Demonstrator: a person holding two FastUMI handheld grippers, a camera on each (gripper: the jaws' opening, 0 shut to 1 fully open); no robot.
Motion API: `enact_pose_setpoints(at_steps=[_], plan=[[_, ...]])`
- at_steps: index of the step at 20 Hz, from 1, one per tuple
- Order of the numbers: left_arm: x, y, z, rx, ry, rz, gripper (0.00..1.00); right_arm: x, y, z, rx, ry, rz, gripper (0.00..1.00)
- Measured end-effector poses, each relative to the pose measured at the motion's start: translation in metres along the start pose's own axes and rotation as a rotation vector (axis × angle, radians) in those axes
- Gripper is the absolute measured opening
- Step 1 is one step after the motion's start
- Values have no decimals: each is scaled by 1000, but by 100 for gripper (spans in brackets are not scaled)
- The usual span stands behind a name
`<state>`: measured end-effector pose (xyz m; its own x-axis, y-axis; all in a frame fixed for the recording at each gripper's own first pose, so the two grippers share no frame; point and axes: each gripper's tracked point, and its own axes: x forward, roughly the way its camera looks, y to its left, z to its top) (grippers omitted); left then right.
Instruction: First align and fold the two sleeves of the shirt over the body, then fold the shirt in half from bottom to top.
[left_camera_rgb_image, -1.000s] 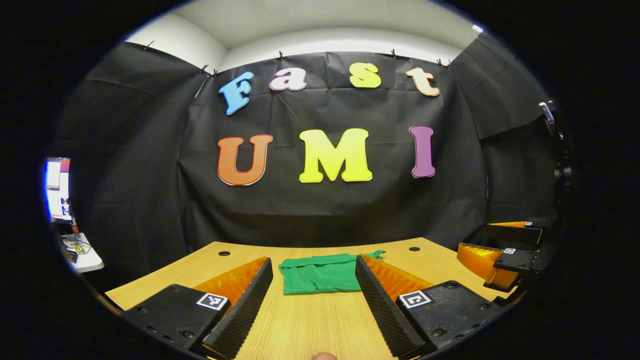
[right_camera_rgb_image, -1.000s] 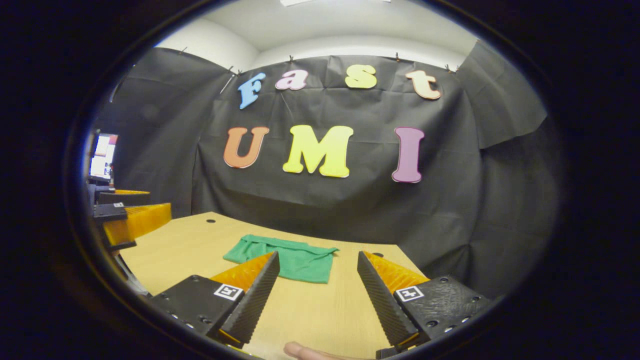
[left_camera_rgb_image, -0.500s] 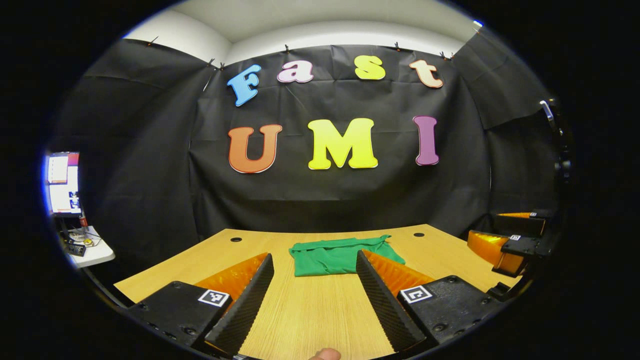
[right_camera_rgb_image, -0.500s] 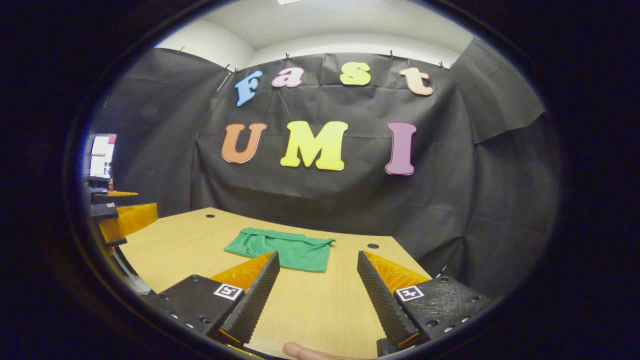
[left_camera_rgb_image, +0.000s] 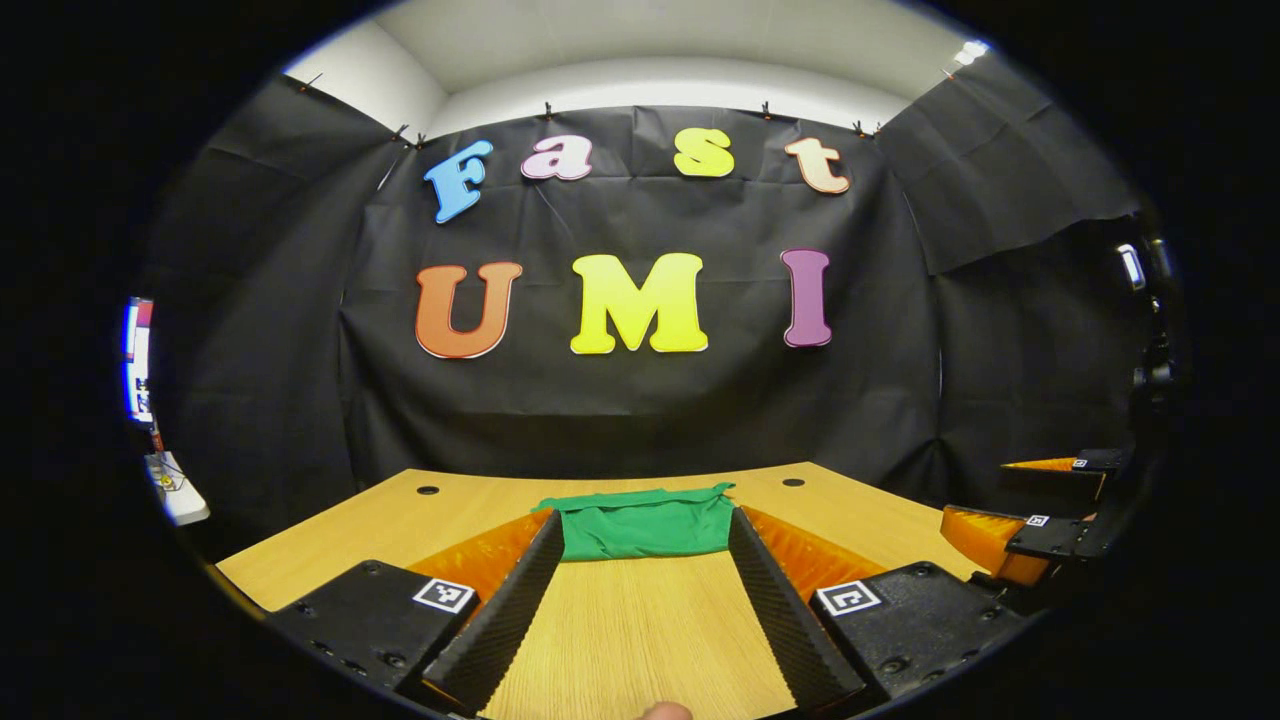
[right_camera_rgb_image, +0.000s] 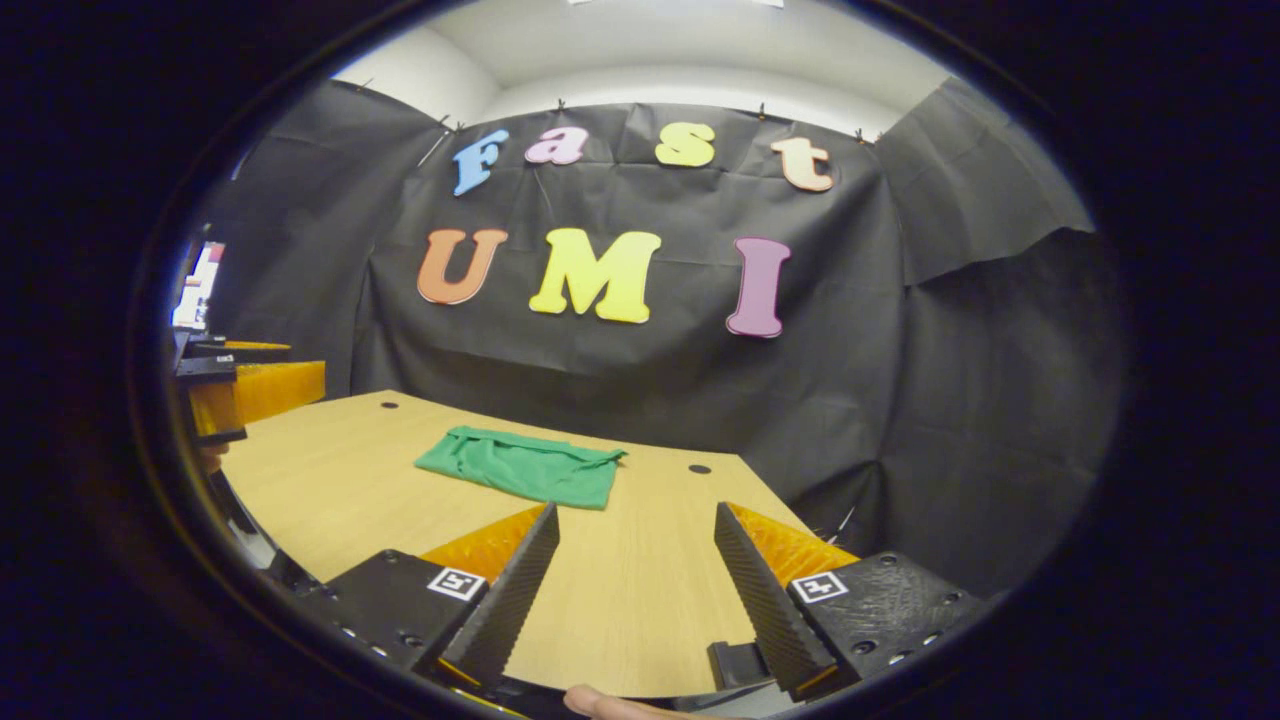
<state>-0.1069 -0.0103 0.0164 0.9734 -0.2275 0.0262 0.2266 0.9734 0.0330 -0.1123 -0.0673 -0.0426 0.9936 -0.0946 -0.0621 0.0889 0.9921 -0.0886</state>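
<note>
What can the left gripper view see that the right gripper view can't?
Left gripper view: a small white side table sits at its left edge, and the right claw, open, is at its far right. The green shirt sits right between this view's own fingertips.
Right gripper view: the left claw, open, is at its left edge, and the shirt lies off to the left of its own fingers.
Both: the green shirt lying flat on the wooden table, the black cloth wall behind, and no claw touching the shirt.
</note>
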Motion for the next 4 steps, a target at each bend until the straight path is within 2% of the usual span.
enact_pose_setpoints(at_steps=[1,4], plan=[[0,7,0,-12,0,21,100,1,3,0,-2,3,4,97],[3,12,-2,-42,7,50,100,1,17,-2,-8,0,31,95]])
